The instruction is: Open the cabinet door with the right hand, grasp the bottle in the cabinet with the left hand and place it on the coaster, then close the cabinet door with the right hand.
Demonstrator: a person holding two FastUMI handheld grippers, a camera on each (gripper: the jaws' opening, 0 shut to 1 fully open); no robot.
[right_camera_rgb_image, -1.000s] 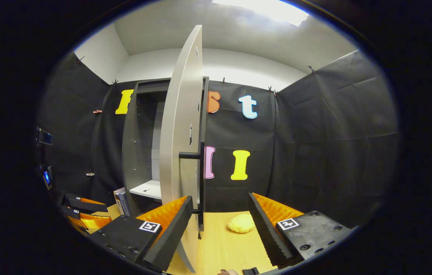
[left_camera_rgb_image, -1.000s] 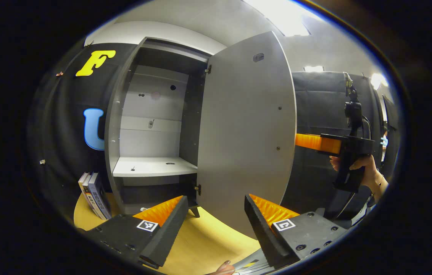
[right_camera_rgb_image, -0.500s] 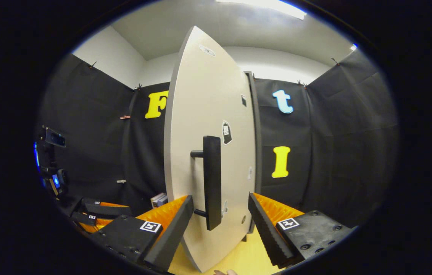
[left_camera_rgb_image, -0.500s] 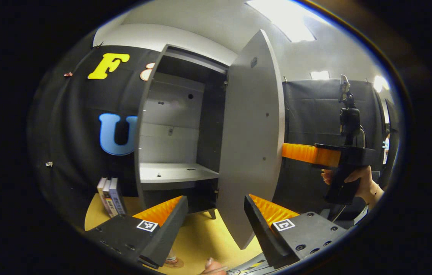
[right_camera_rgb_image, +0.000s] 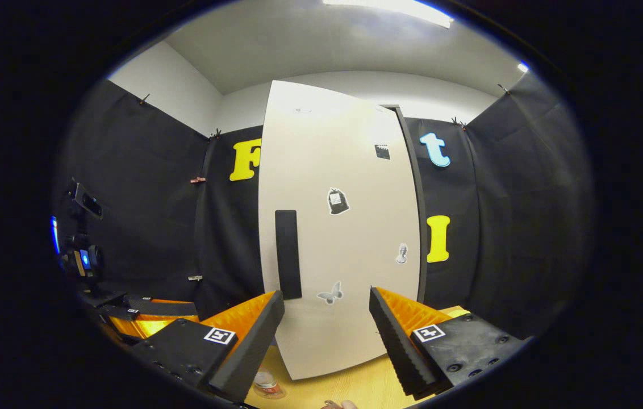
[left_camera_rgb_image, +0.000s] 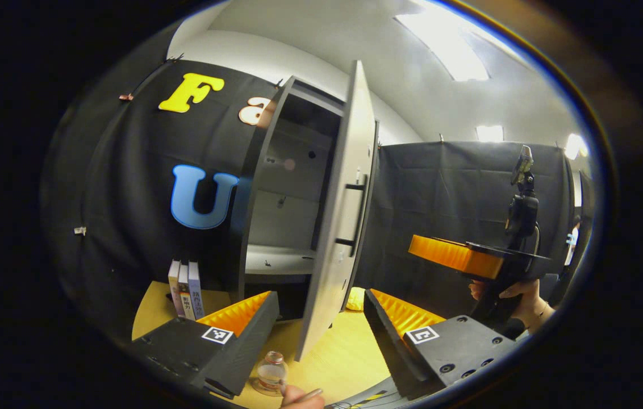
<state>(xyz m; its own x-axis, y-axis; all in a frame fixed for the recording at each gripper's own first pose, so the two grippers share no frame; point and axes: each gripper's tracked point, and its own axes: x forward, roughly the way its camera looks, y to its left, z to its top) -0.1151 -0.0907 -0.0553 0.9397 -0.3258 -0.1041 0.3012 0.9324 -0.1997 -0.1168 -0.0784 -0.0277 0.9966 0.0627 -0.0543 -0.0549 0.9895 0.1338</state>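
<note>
I am looking at the tall grey cabinet [left_camera_rgb_image: 276, 187] with its door [right_camera_rgb_image: 338, 227] standing partly ajar, so closing it is what remains. My right gripper [right_camera_rgb_image: 326, 335] is facing the door's outer side near the dark handle [right_camera_rgb_image: 288, 254], fingers released and holding nothing. My left gripper [left_camera_rgb_image: 321, 335] is hanging back, also released. The bottle [left_camera_rgb_image: 271, 372] is standing on the coaster [left_camera_rgb_image: 259, 388] on the yellow table [left_camera_rgb_image: 333, 358], apparently already delivered.
</note>
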